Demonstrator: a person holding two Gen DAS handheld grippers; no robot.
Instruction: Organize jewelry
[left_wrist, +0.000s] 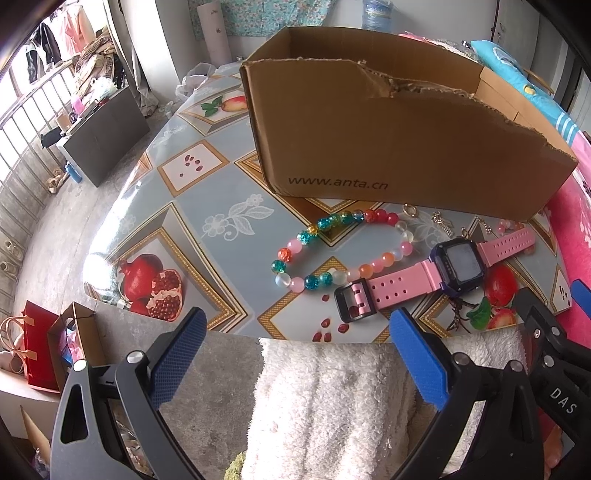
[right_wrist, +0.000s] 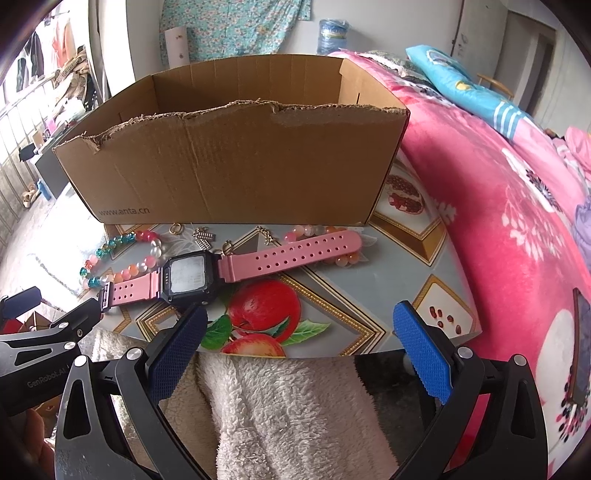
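The jewelry lies in a loose row on the table (left_wrist: 207, 192), just in front of the cardboard box (left_wrist: 388, 140) — close to where it most likely belongs, since the box stands open-topped with its torn near wall low enough to reach over; whether anything is inside it cannot be seen. The pink watch (left_wrist: 458, 267) lies flat with its strap stretched out, overlapping the edge of the bead bracelet (left_wrist: 332, 251); a second bead bracelet (right_wrist: 325, 242) sits partly under the strap's far end; a small ring (right_wrist: 176, 229) and bits of chain (right_wrist: 203, 238) rest against the box's foot. Both grippers hang at the table's near edge over a fleecy white cloth (right_wrist: 288, 406), holding nothing; the left gripper (left_wrist: 299, 328) is spread wide, facing the beads; the right gripper (right_wrist: 301, 317) is equally wide — its left fingertip just beside the watch, so the watch looks the likeliest first pick.
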